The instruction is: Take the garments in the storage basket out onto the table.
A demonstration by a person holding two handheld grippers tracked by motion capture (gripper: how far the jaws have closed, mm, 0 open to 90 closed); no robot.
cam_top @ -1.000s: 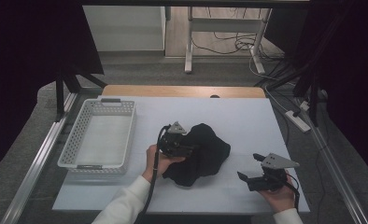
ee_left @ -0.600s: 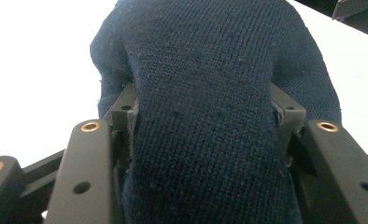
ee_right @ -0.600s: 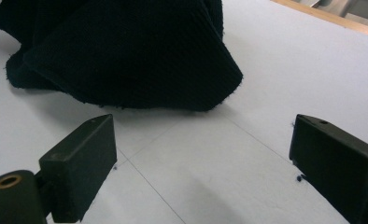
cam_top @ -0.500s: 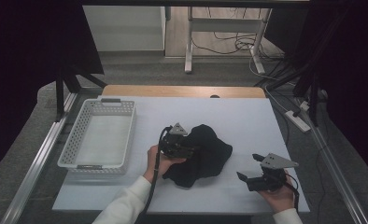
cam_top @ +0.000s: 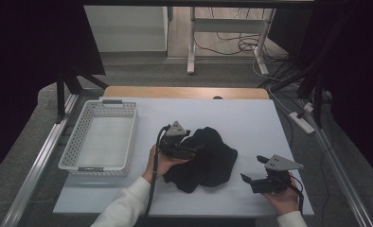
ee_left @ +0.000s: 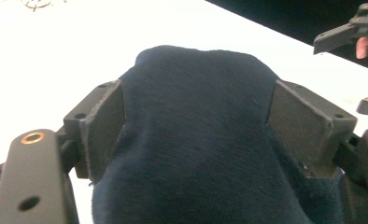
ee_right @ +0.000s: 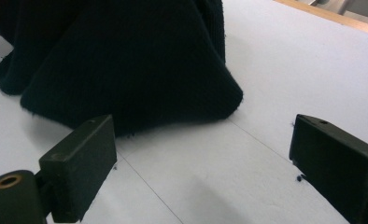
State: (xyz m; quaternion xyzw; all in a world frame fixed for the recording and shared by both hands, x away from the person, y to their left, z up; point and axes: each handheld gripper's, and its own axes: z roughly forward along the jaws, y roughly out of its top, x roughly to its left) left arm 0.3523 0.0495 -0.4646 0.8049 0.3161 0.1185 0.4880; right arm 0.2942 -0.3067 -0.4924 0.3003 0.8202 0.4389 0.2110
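While my left gripper (ee_left: 196, 126), its jaws just opening wide around the dark cloth (cam_top: 208, 158), lets go, my right gripper (cam_top: 252, 177) waits open; next I regrip an edge.

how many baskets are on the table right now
1. The white perforated basket sits at the table's left edge, left of the dark cloth, and looks empty. None seems hidden.

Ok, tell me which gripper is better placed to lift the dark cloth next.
Left. The left gripper already has the dark cloth bunched between its jaws, which have just been opening, so it likely only needs to close. The right gripper hangs open over bare table, apart from the cloth's edge.
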